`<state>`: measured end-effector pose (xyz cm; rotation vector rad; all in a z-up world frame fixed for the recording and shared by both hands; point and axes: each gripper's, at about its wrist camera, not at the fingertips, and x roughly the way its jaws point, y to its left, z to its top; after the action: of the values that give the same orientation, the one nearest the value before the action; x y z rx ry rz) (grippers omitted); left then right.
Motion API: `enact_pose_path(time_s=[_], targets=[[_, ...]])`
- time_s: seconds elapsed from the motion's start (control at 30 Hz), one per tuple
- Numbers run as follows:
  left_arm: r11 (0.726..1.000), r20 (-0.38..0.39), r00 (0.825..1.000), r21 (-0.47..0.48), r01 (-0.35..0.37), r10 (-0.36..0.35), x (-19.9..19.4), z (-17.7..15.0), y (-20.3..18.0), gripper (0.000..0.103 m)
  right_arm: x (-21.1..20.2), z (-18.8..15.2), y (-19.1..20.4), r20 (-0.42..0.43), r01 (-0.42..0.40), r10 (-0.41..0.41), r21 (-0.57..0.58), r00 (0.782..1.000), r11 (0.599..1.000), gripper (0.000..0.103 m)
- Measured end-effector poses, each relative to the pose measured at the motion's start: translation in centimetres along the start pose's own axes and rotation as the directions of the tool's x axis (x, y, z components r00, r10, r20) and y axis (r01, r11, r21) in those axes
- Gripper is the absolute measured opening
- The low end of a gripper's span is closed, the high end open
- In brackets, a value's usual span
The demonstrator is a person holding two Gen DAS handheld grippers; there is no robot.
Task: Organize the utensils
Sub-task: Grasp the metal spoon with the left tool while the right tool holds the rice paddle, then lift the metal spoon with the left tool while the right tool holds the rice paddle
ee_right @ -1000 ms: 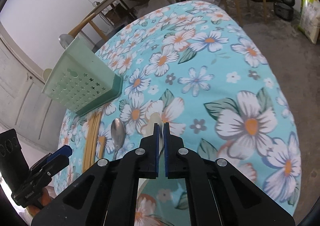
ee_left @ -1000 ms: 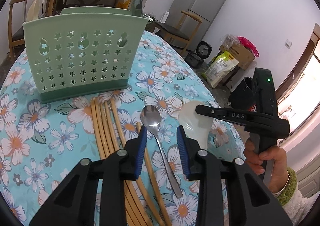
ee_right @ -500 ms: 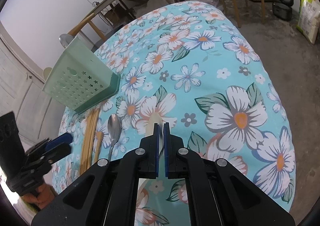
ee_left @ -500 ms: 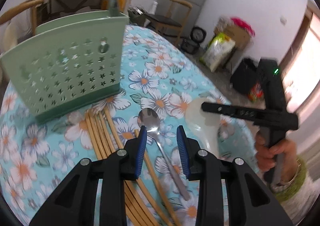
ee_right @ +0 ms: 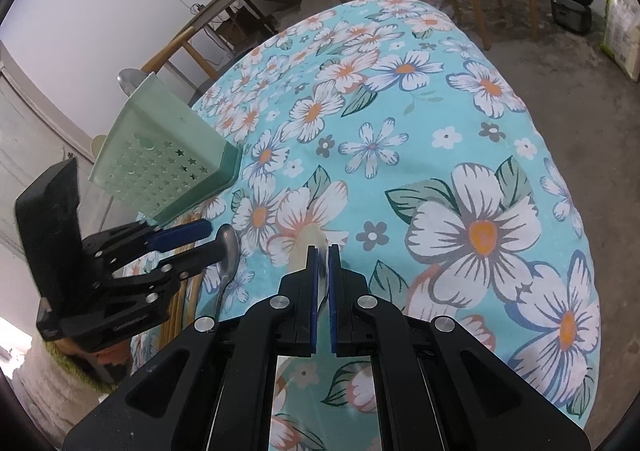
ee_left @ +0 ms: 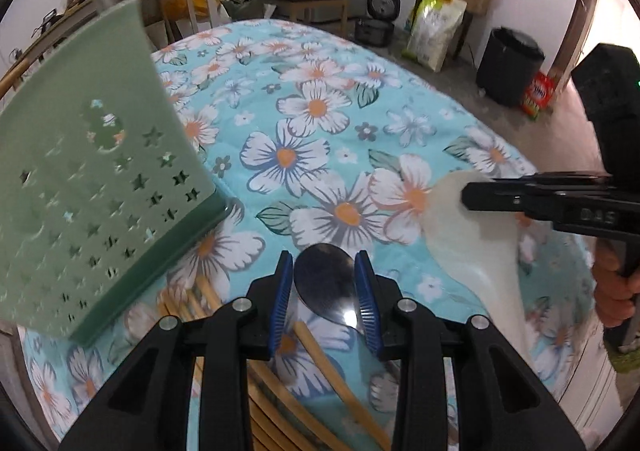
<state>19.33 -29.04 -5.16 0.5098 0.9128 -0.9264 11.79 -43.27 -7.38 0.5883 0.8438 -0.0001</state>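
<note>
So far little of the sorting looks done: the pale green plastic utensil caddy with star-shaped holes (ee_left: 92, 187), standing toward the far left edge of the round table under a turquoise floral cloth (ee_left: 320, 63), seems to hold only one grey utensil, whose bowl shows above its rim in the right wrist view; what else is inside cannot be seen.

The right gripper (ee_right: 323, 251) has its blue pads pressed together on the thin edge of a translucent white plastic rice scoop (ee_left: 472, 247), near the table's right edge. Whether the scoop is already clear of the cloth I cannot tell.

The left gripper (ee_left: 324, 279) has its jaws partly spread, straddling the bowl of a shiny stainless-steel spoon (ee_left: 326, 287) that lies on the cloth in front of the caddy; the pads do not appear to press on it. Beside the spoon, a bundle of tan wooden chopsticks (ee_left: 304, 403) lies untouched, running toward the near edge.

By my reading, scoop, spoon and chopsticks all remain to be put in the caddy.
</note>
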Motion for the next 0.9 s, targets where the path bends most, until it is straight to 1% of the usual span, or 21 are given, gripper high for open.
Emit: enact_pose_path(time_s=[0.07,0.2,0.4,0.53,0.63,0.73,0.83,0.9], targets=[[1.000,-0.018,1.000,0.003,0.001,-0.001,0.6,0.2,0.2,0.031,0.1,0.0,-0.1,-0.002,-0.005,0.005,0.002,1.000,1.000,0.003],[1.000,-0.048,0.998,-0.013,0.025,-0.026,1.8,0.3,0.6,0.031,0.2,0.1,-0.1,-0.004,-0.007,0.007,-0.001,1.000,1.000,0.003],[0.998,-0.039,0.998,-0.052,0.037,-0.039,2.0,0.2,0.6,0.031,0.3,0.1,0.0,-0.004,-0.008,0.008,-0.006,1.000,1.000,0.003],[0.998,-0.035,0.999,-0.053,0.033,-0.035,2.0,0.5,0.5,0.016,0.5,0.2,0.2,-0.004,-0.007,0.007,-0.009,1.000,1.000,0.003],[0.997,-0.028,0.999,-0.065,0.033,-0.035,1.5,0.8,0.6,0.009,0.7,0.3,0.3,-0.005,0.000,0.000,-0.013,1.000,1.000,0.003],[0.997,-0.022,0.999,-0.066,0.030,-0.032,1.1,1.0,0.4,0.005,0.9,0.5,0.5,-0.008,0.002,-0.002,-0.018,1.000,1.000,0.003],[0.998,-0.020,1.000,-0.063,0.017,-0.019,0.3,1.0,0.2,0.003,0.7,0.7,0.9,-0.003,0.010,-0.010,-0.041,1.000,0.999,0.003],[0.998,0.000,1.000,-0.059,0.003,-0.003,-0.8,0.9,0.0,0.003,0.6,0.8,1.4,0.003,0.028,-0.028,-0.064,1.000,0.998,0.003]])
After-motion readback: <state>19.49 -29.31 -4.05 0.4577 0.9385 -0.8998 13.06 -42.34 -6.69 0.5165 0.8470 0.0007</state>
